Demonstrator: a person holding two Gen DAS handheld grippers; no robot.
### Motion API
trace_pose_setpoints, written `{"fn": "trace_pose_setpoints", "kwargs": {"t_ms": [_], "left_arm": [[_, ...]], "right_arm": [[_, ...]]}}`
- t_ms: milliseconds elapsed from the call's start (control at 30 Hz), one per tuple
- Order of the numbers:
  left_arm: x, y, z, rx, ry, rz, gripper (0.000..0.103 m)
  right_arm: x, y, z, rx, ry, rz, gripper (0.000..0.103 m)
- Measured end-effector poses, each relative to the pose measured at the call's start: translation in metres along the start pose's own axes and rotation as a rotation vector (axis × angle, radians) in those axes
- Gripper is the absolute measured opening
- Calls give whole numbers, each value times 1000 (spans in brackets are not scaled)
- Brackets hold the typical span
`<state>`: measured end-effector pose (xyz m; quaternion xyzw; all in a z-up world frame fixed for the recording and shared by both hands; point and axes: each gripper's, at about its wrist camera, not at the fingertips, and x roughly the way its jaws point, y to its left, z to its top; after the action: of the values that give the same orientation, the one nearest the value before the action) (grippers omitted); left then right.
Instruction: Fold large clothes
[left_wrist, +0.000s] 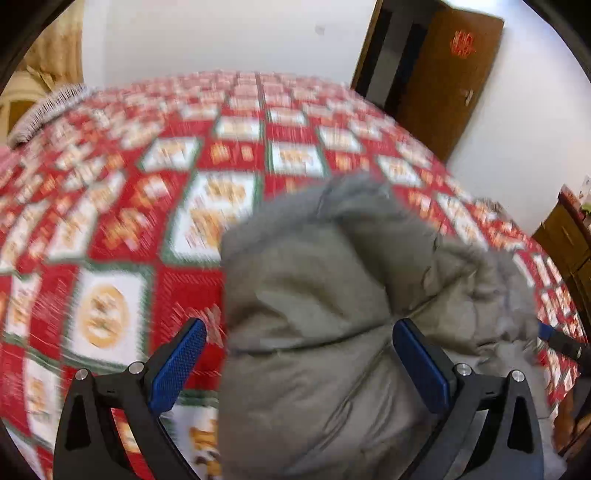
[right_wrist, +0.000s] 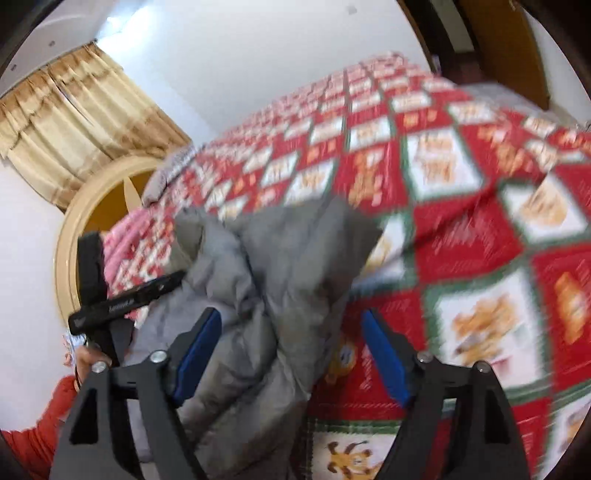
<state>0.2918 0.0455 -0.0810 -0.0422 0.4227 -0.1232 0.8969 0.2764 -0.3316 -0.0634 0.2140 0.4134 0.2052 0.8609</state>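
Lying bunched near bedspread (left_wrist: 122, 206) edge, grey jacket (left_wrist: 332, 295), broad bedspread beyond

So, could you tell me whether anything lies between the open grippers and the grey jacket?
Nothing visible does. The grey padded jacket lies bunched on the red patterned bedspread, directly ahead of the left gripper and the right gripper, both open.

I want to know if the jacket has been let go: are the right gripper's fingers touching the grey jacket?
Cannot tell. In the right wrist view the right gripper is open, but the grey jacket bulges against its left finger, blurred.
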Motion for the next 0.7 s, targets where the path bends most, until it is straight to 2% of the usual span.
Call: {"fn": "trace_pose_setpoints", "kwargs": {"t_ms": [67, 100, 167, 200, 233, 333, 400, 467, 533, 600, 667, 700], "left_arm": [[-16, -4, 12, -12, -33, 2, 102], [-24, -8, 18, -23, -41, -14, 102], [-38, -24, 24, -16, -56, -77, 102], [-45, -34, 23, 1, -64, -104, 102], [-52, -50, 20, 35, -76, -136, 102], [-51, -81, 5, 101, -78, -176, 102], [-33, -95, -7, 114, -36, -204, 102], [-9, -103, -19, 111, -1, -155, 102], [3, -116, -27, 172, -30, -107, 102], [11, -125, -33, 209, -44, -112, 102], [18, -133, -43, 248, -78, -101, 102], [23, -138, -49, 282, -91, -68, 102]], "right_arm": [[-6, -5, 15, 24, -20, -26, 82], [-1, -8, 24, 30, -3, -64, 81], [15, -9, 33, 7, 42, -109, 60], [28, -10, 37, 1, 75, -117, 39], [42, -10, 38, 7, 107, -111, 26], [70, -5, 36, -18, 127, -65, 20], [82, -7, 33, -9, 115, -7, 20], [102, -16, 27, 26, 139, -20, 20], [109, -28, 16, 66, 117, 3, 14], [105, -35, 12, 117, 101, 34, 13], [104, -36, 11, 121, 102, 31, 13], [104, -34, 11, 112, 104, 19, 13]]}}
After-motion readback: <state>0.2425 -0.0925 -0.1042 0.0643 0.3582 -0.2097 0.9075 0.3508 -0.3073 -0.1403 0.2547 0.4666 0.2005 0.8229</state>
